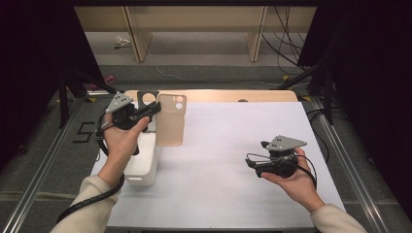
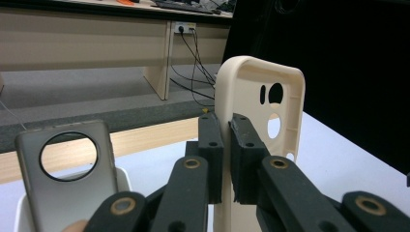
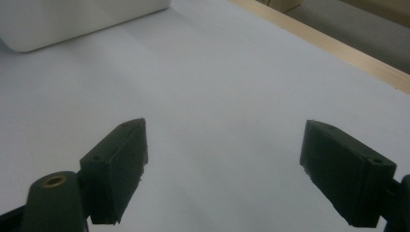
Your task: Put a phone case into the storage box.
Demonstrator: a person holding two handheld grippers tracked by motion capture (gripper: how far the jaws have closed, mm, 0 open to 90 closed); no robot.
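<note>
Beige phone case (image 2: pixel 258 104): light, thin, flexible shell; left gripper (image 2: pixel 226 145) fingers clamped on its side wall. Right gripper (image 3: pixel 225 169) fingers apart, empty.

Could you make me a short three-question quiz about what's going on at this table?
1. True or false: the left gripper is clamped on the edge of the beige phone case.
2. How does the right gripper stand? A) open with nothing between its jaws B) shut on a phone case C) holding the white bin
3. Fill in: the grey phone case with the round camera hole stands in the white ____.

Key: 1 true. 2 A. 3 bin.
</note>
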